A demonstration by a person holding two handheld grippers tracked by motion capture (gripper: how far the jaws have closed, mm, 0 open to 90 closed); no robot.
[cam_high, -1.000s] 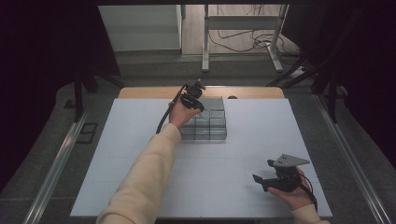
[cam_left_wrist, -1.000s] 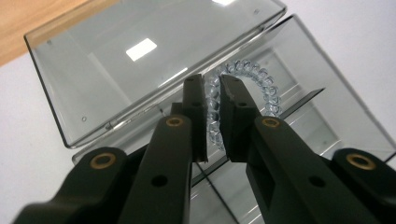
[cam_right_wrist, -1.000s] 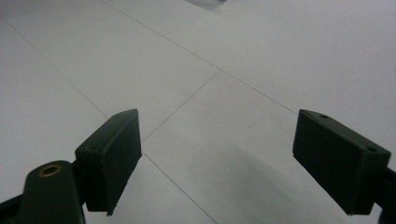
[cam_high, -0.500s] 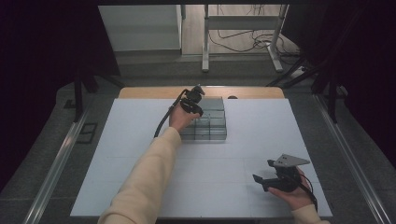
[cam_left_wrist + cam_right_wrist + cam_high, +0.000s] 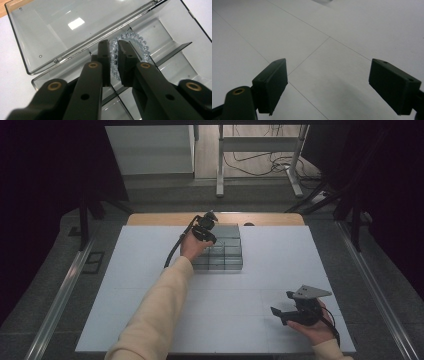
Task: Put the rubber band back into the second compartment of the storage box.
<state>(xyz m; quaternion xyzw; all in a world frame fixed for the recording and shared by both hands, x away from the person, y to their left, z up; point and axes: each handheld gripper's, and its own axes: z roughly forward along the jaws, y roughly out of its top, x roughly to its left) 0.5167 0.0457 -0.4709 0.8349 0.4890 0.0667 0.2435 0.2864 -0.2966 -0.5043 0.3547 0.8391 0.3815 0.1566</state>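
Note:
A clear plastic compartment box (image 5: 227,251) stands open at the far middle of the white table, its lid (image 5: 62,27) laid back. My left gripper (image 5: 113,43) reaches down into one compartment (image 5: 172,42), its jaws nearly together and shut on a clear spiral hair tie (image 5: 140,42). The coil curls out past the right fingertip. In the high view that left gripper (image 5: 206,229) sits over the box's far left part. My right gripper (image 5: 278,314) rests low at the near right with its jaws wide open, and nothing lies between the right gripper (image 5: 328,77) fingers.
The white table top (image 5: 140,285) carries thin seam lines (image 5: 312,53). A wooden strip (image 5: 150,219) runs along its far edge. Metal rails (image 5: 65,290) flank both sides, and a desk frame with cables (image 5: 260,165) stands beyond.
My left gripper has dropped slightly lower over the box. The right gripper has stayed where it was.

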